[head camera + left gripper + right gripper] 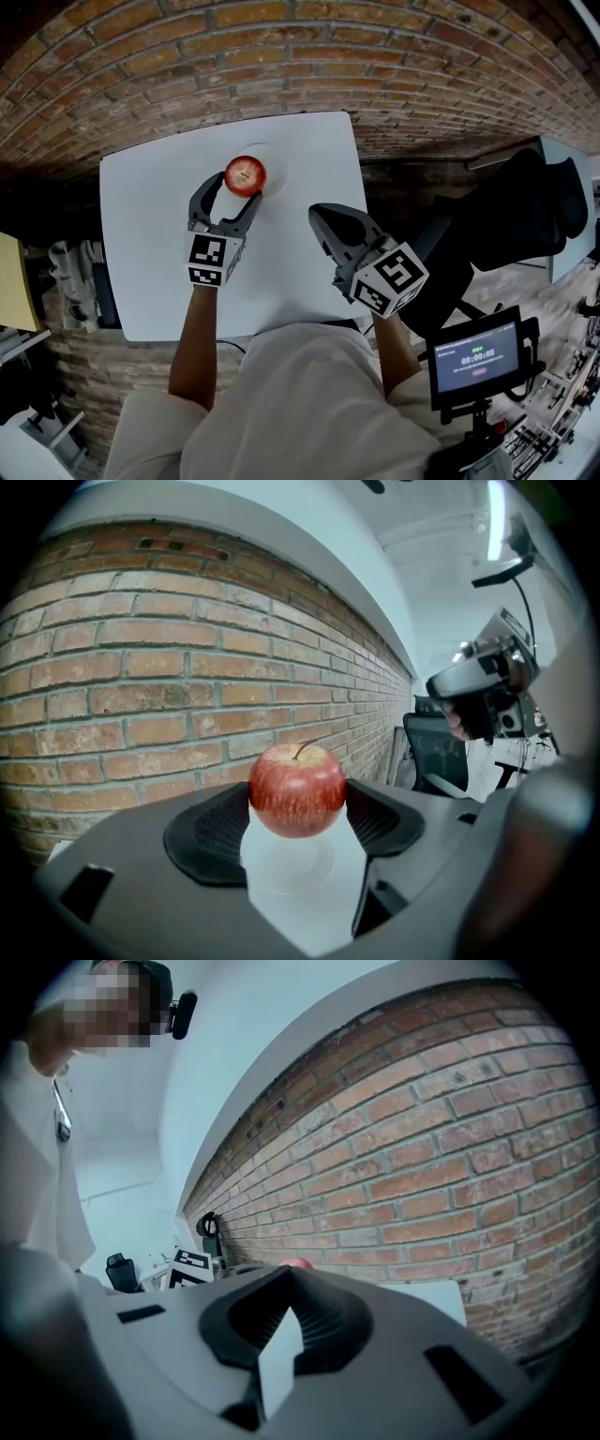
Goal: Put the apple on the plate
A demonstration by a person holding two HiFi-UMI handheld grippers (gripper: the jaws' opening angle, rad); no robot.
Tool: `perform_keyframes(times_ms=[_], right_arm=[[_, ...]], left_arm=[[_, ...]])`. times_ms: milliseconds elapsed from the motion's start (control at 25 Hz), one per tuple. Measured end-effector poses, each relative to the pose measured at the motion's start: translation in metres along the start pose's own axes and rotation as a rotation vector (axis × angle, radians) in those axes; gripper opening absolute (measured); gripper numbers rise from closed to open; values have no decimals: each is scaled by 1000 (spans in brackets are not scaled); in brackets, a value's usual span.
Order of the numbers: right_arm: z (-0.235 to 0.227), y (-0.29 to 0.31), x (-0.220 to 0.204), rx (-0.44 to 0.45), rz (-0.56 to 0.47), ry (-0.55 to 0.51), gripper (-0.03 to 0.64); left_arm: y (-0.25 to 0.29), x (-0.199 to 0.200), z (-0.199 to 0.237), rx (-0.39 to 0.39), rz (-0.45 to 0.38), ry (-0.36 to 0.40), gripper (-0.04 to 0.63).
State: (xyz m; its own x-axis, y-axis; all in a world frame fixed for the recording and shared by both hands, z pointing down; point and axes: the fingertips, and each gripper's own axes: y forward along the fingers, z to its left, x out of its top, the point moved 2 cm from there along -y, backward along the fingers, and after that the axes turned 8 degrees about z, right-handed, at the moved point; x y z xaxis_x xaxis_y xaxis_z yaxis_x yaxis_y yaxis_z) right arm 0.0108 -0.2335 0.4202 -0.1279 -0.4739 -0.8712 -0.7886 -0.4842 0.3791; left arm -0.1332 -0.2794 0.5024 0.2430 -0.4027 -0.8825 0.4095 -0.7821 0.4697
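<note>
**Apple on the plate, left tongs spread around it**

The left tongs point(234, 190) stand wide apart, with the red apple point(245, 174) between their tips (whether the pads touch it I cannot tell). The apple sits stem up on the white plate point(286, 866), on the white desk point(159, 262). To the right of these, and a little nearer the person, the right tongs point(319, 214) are closed tip to tip on nothing. Past both tongs runs a brick wall point(281, 56).
</note>
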Motion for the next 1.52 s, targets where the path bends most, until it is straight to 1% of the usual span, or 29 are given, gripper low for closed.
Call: perform_keyframes(times_ms=[280, 480, 800, 1000, 1520], right_arm=[[-8, 11, -9, -16, 40, 2, 3], [-16, 21, -17, -37, 92, -10, 3], [-24, 31, -30, -40, 138, 3, 3], [-35, 28, -42, -67, 160, 38, 3], [-41, 37, -54, -61, 210, 61, 3]], left_arm=[[26, -29, 15, -4, 61, -8, 330], [41, -42, 20, -16, 93, -21, 330], [64, -58, 25, -33, 118, -49, 330], [79, -68, 25, -44, 129, -65, 330], [104, -79, 26, -53, 149, -65, 330]])
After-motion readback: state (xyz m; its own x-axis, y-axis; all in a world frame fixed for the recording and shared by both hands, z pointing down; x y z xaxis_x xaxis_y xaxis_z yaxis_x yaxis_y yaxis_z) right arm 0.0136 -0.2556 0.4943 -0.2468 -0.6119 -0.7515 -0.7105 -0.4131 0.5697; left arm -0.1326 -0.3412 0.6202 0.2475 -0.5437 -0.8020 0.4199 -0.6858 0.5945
